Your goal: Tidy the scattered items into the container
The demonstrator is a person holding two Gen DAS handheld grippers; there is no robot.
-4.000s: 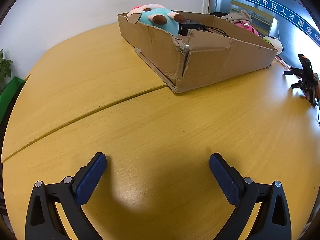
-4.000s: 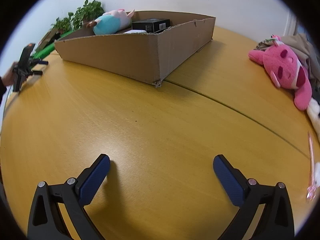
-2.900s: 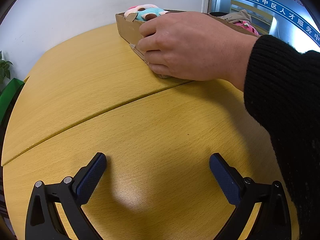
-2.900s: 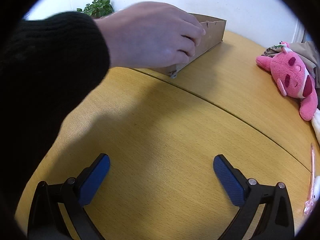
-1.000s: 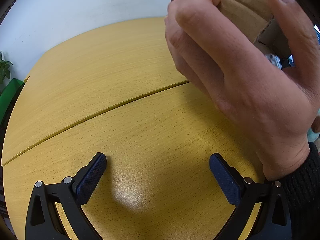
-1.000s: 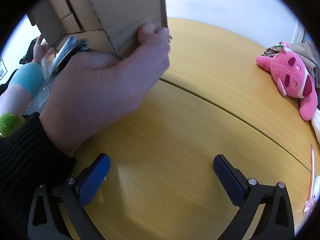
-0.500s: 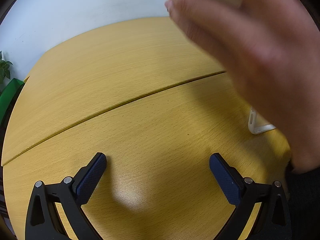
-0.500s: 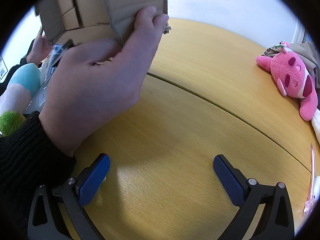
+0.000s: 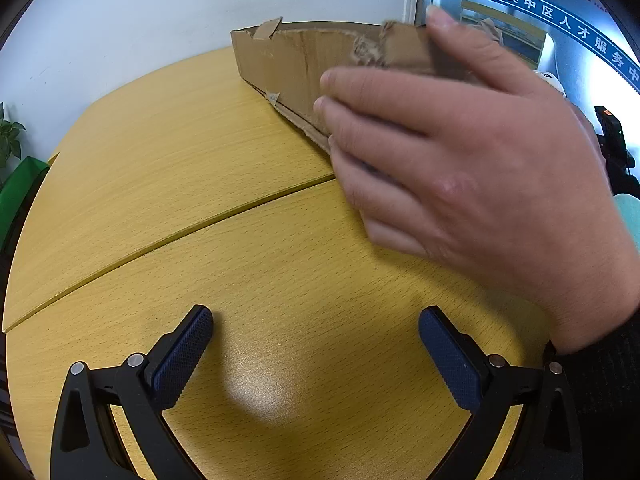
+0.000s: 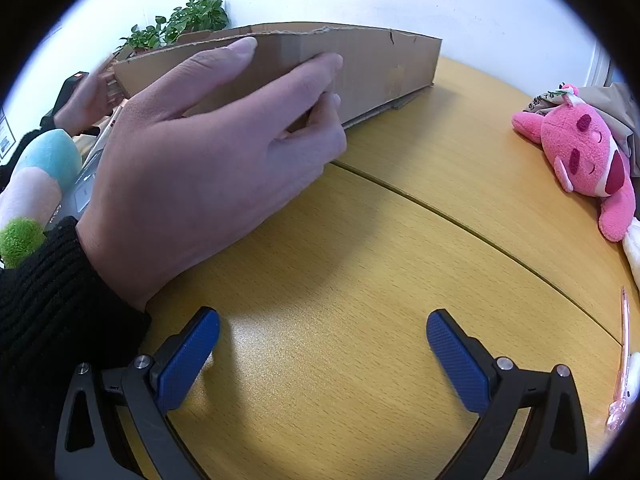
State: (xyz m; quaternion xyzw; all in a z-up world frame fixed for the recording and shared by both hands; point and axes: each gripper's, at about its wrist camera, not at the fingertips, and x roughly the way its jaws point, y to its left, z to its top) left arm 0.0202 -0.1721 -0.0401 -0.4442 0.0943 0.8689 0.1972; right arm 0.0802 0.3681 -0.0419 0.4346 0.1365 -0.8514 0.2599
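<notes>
One shallow brown cardboard box (image 9: 288,60) with torn, ragged edges sits on the far half of the round yellow wooden table (image 9: 168,168), just beyond the curved seam that splits the tabletop in two. One bare hand (image 9: 472,168) in a black knitted sleeve grips the box's near corner, thumb over the rim and four fingers on the outer wall; in the right wrist view the same hand (image 10: 208,168) covers the left end of the box (image 10: 376,68).

The left gripper (image 9: 316,352) rests low over the near part of the table, its two blue-padded fingers spread wide with nothing between them. The right gripper (image 10: 324,354) is likewise released, two blue pads wide apart over bare wood.

Scattered things lie outside the box. One pink plush toy (image 10: 584,156) lies at the far right edge of the table in the right wrist view, well apart from the box. One pink pen (image 10: 622,364) lies near the right edge, closer in. At the left edge, behind the wrist, one teal, cream and green plush toy (image 10: 36,184) shows in part, beside a grey flat item (image 10: 86,184) that is too hidden to name. Green potted plants (image 10: 180,24) stand behind the box against the white wall.
</notes>
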